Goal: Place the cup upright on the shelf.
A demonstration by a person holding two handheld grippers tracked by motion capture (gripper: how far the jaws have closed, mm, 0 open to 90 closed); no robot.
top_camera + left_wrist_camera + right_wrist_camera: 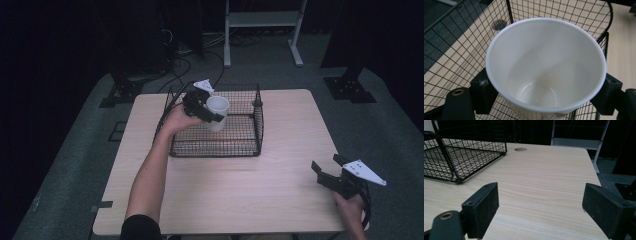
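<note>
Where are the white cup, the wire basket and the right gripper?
white cup (541, 72), left gripper view, inner wall.
wire basket (245, 146), high view, front wall.
right gripper (327, 167), high view, gap between its jaws.

Right gripper (540, 213) jaws wide apart over bare wooden table (544, 177), wire basket (461, 152) far left

The left forearm (147, 175) rises from the bottom edge, left of centre, up toward the upper middle of the high view, where the left hand (176, 119) carries the left gripper (212, 117). Its jaws are clamped from both sides on a white cup (546, 65). The right hand (351, 210) sits in the lower right corner, and the right gripper (327, 167) points up-left with its jaws spread wide apart.
</note>
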